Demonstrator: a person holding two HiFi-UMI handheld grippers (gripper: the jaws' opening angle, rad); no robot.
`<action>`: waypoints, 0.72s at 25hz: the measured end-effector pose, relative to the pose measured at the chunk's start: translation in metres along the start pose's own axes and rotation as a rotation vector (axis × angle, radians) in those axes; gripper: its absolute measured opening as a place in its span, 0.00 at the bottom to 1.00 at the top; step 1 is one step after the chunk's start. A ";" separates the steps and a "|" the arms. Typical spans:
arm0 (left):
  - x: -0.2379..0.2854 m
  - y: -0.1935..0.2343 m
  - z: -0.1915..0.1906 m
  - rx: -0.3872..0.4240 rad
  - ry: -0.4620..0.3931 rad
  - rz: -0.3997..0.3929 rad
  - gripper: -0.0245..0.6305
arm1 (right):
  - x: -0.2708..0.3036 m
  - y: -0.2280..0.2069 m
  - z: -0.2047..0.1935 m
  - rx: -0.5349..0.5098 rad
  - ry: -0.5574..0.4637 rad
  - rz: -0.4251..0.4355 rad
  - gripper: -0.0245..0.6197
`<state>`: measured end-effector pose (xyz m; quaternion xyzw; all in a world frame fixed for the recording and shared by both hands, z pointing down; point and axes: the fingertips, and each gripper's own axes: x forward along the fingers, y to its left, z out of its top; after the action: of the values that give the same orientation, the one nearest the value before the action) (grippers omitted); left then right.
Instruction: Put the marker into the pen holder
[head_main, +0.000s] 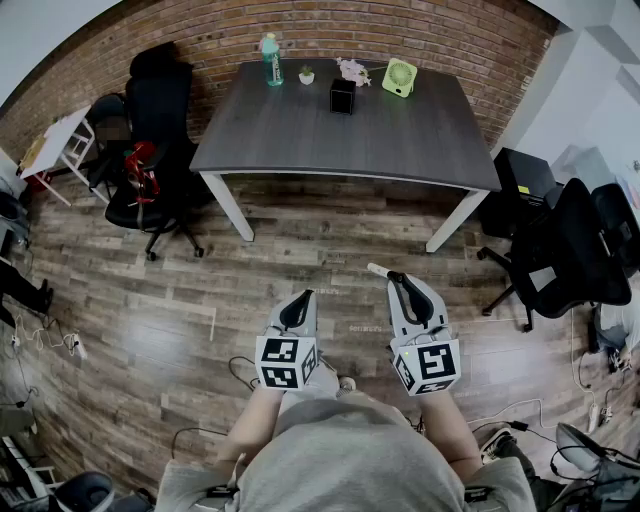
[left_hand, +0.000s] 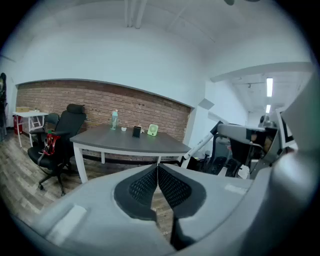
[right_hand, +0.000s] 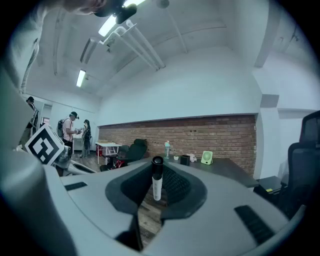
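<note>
White plastic marker (right_hand: 157, 184), black-capped, clamped crosswise in right gripper (head_main: 405, 287), well apart from pen holder (head_main: 342, 96) on table (head_main: 400, 140); probably light, stiff, slick, so grip mid-barrel; left gripper (left_hand: 158, 169) closed, empty.

Office: desk (head_main: 300, 135), swivel chair (head_main: 162, 105)

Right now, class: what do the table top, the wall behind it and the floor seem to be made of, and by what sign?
Table top: probably laminate or painted board; dark grey, matte, uniform with no visible grain.
Wall: brick; reddish courses with mortar lines.
Floor: wood or wood-look planks; grain streaks and plank seams, with a slight sheen.
</note>
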<state>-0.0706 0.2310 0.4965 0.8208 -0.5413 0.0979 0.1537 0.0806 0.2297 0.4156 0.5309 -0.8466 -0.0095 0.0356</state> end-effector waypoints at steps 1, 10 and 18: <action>-0.010 -0.008 -0.002 -0.001 0.000 0.000 0.07 | -0.011 0.001 0.001 -0.002 0.001 0.000 0.14; -0.058 -0.049 -0.012 0.003 -0.028 -0.011 0.07 | -0.066 0.016 0.009 -0.015 -0.023 0.015 0.14; -0.058 -0.059 -0.007 0.012 -0.043 -0.017 0.07 | -0.075 0.012 0.010 -0.022 -0.035 0.025 0.14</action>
<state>-0.0388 0.3049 0.4760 0.8282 -0.5369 0.0822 0.1381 0.1011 0.3022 0.4025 0.5195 -0.8536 -0.0277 0.0267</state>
